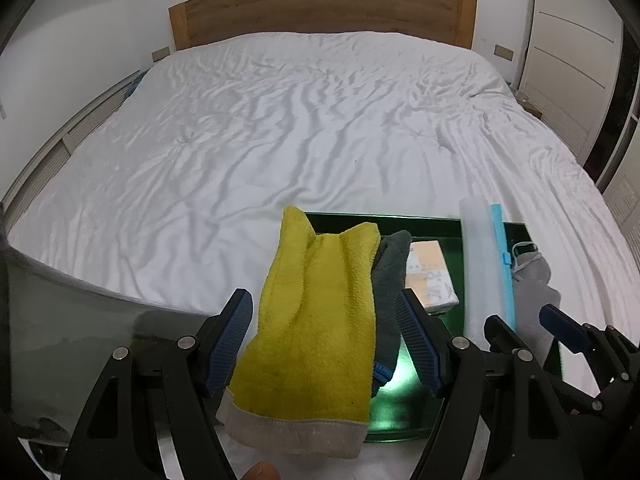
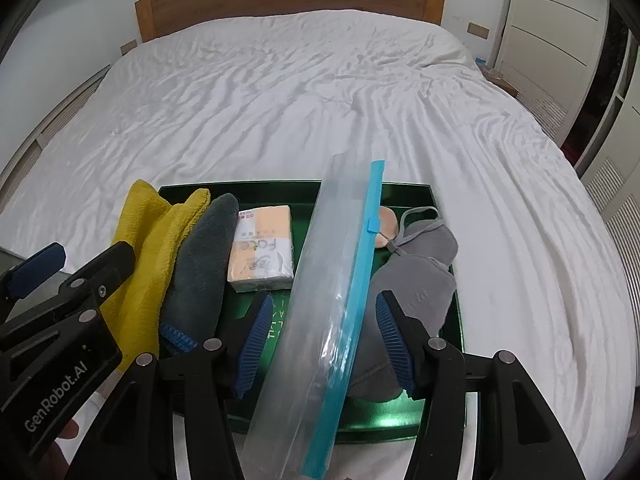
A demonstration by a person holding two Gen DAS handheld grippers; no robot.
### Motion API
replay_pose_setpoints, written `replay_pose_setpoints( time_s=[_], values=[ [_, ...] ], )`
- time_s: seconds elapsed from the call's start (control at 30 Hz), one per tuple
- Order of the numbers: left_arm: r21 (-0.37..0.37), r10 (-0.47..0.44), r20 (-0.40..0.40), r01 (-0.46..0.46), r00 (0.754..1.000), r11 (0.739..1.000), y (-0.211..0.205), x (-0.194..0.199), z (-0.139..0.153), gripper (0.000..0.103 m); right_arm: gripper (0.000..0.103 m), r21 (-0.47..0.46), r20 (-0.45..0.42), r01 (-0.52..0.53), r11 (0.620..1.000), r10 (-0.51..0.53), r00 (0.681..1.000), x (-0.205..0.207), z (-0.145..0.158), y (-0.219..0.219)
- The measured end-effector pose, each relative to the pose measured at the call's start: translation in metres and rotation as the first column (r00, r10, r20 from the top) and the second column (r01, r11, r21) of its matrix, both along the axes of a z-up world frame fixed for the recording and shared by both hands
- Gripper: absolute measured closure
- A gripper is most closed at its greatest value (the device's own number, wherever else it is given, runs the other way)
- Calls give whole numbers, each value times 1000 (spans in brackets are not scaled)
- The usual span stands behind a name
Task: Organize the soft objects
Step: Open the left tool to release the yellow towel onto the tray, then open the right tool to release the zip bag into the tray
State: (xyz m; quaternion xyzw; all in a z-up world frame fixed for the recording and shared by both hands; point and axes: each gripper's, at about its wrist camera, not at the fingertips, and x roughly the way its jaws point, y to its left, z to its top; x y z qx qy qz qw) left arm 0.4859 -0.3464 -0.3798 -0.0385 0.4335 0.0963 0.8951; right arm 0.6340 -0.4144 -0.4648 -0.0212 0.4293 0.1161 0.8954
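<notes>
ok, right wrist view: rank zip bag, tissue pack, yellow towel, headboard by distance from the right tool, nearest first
1. Zip bag: lies between the fingers of the right tool.
2. Tissue pack: in the green tray, ahead and left.
3. Yellow towel: over the tray's left edge.
4. Headboard: far end of the bed.

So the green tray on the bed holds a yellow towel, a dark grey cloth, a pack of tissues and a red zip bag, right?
Nearly. The zip bag is clear with a blue zip strip, not red, as the right wrist view shows. The rest holds: the green tray on the bed has the yellow towel, dark grey cloth and tissue pack.
</notes>
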Motion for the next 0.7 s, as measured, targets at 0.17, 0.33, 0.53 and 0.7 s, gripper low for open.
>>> replay_pose_setpoints(
  time_s=[0.17, 0.33, 0.53, 0.7],
  values=[
    [-18, -23, 28, 23, 999, 1000, -6, -15, 13, 35, 43, -10, 25, 36, 999, -36, 999, -8, 12, -6],
    [-43, -55, 67, 58, 996, 997, -11, -40, 33, 35, 43, -26, 49, 63, 998, -61, 997, -23, 24, -10],
    [-137, -73, 115, 88, 991, 987, -3, -97, 68, 35, 43, -49, 75, 75, 996, -71, 995, -63, 39, -20],
    [-154, -127, 140, 148, 982, 977, 19, -163, 90, 35, 43, -59, 102, 55, 997, -49, 994, -122, 59, -15]
  ],
)
